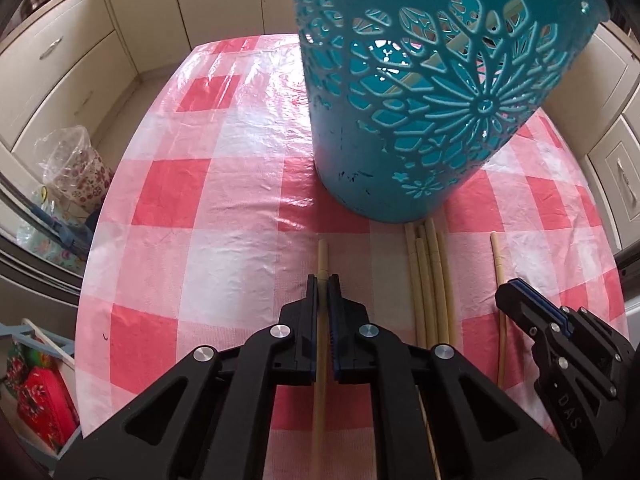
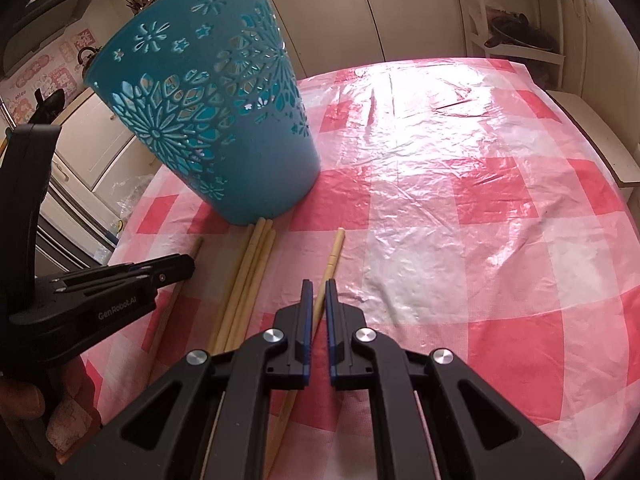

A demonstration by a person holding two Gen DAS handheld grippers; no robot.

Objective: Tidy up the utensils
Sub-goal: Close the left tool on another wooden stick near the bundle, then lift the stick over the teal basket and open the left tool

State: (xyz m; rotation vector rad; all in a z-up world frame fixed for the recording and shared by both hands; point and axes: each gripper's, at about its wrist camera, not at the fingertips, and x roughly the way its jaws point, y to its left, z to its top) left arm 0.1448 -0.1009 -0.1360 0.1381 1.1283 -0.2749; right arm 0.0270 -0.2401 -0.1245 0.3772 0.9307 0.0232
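Two grippers work over the surface [image 2: 460, 216], which is covered in a glossy pink and white checked cloth. Seen from the left wrist, the left gripper [image 1: 323, 280] has its jaws clenched on a single pale chopstick [image 1: 322, 256]; the stick runs between the pads and its blunt end pokes out toward 12 o'clock, stopping short of the teal basket [image 1: 400, 128]. That basket, with cut-out flower patterns in its wall, stands upright on the cloth at 12 to 1 o'clock from this gripper, and a pale stick shows through its holes. A bundle of chopsticks [image 1: 428, 280] lies flat at 2 o'clock, its ends touching the foot of the basket.

Farther toward 3 o'clock the right gripper [image 1: 510, 292] sits over another lone chopstick [image 1: 500, 268]. From the right wrist view, the right gripper [image 2: 318, 284] is likewise closed on that chopstick [image 2: 335, 252], which slants up toward 12 o'clock past the fingertips. The basket [image 2: 224, 128] stands at 11 o'clock there, the bundle [image 2: 252, 272] at 10 o'clock, and the left gripper [image 2: 182, 264] enters from 9 o'clock over its own stick [image 2: 196, 246]. Cream cabinets [image 2: 332, 12] line the room behind
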